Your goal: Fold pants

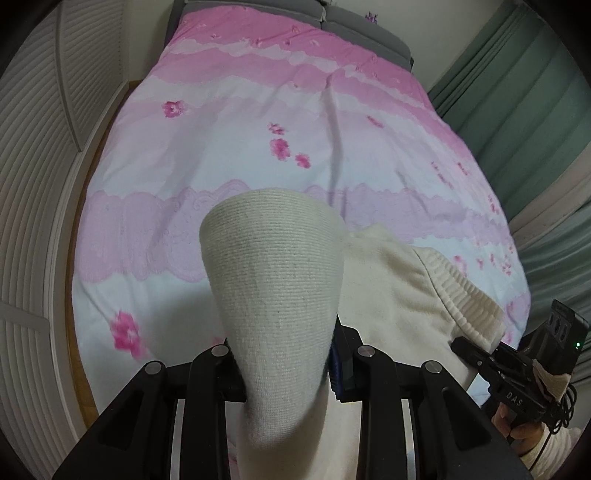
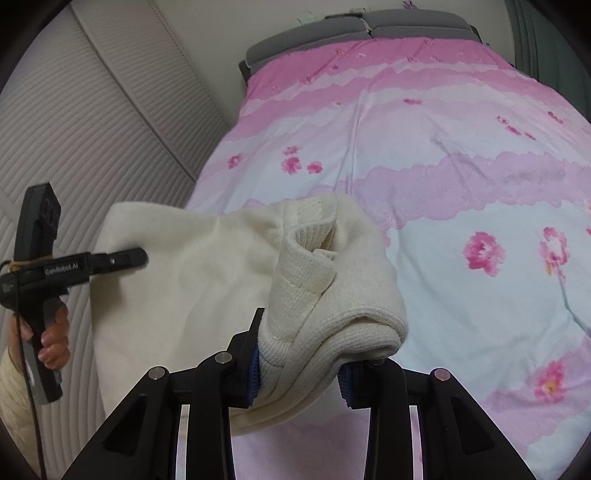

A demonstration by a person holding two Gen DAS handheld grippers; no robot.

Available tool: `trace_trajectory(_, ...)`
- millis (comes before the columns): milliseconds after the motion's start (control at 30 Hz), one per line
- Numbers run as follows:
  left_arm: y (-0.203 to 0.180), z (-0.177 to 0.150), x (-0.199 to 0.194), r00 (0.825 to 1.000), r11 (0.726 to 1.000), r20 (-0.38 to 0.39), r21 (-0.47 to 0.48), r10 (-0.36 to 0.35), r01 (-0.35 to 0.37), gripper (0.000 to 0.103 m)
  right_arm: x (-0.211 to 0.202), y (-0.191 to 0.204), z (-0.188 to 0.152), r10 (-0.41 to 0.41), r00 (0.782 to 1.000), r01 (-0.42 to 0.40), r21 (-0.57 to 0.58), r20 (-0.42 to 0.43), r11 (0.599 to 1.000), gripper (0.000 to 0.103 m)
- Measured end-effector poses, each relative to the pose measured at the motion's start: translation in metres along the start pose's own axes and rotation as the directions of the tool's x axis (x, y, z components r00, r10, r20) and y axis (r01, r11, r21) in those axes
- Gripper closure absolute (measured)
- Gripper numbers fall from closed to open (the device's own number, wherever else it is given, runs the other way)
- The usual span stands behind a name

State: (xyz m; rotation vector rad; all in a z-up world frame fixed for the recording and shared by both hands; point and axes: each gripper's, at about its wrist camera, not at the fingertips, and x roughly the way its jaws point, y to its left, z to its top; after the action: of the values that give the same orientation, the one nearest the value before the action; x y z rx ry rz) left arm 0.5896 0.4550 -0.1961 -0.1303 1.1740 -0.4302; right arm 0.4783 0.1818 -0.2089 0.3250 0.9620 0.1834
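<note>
The pants [image 1: 391, 295] are cream knit fabric, held up between both grippers above a pink flowered bed. My left gripper [image 1: 288, 373] is shut on a ribbed end of the pants [image 1: 273, 280], which stands up in front of its camera. My right gripper [image 2: 299, 369] is shut on a bunched ribbed band of the pants [image 2: 325, 295]. In the right wrist view the left gripper [image 2: 122, 258] shows at the left edge of the cloth. In the left wrist view the right gripper [image 1: 469, 350] shows at the right, at the ribbed edge.
The bedspread [image 1: 258, 155] runs away to a grey headboard [image 1: 351, 22]. White louvred wardrobe doors [image 1: 44, 147] stand on the left. Green curtains [image 1: 535, 110] hang on the right. A strip of wooden floor [image 1: 79, 369] lies beside the bed.
</note>
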Motion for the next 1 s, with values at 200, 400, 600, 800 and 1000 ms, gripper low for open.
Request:
trace_trajectory(200,0.03,0.013,0.051,0.997,0.998,-0.069,-0.052,0.023,-0.026,0.073,0.049,-0.004,-0.006,-0.041,0.998,0.043,0.05,-0.045,0.998,0.07)
trace_trajectory(400,0.053,0.008,0.089,0.99,0.996,-0.13,-0.06,0.052,-0.06,0.071,0.083,-0.016,-0.021,-0.065,0.991,0.077,0.105,-0.118,0.991,0.069)
trace_trajectory(600,0.07,0.001,0.101,0.978,0.983,-0.148,-0.083,0.147,-0.161,0.05,0.094,-0.029,-0.029,-0.016,0.981,0.052,0.181,-0.194,0.982,0.06)
trace_trajectory(800,0.063,-0.011,0.097,0.929,0.937,-0.121,0.017,0.349,-0.349,0.04,0.099,-0.043,-0.033,0.019,0.968,0.043,0.243,-0.25,0.969,0.045)
trace_trajectory(1000,0.042,-0.039,0.062,0.921,0.921,-0.045,0.059,0.388,-0.385,0.039,0.091,-0.048,-0.037,-0.007,0.965,0.059,0.194,-0.261,0.979,0.03)
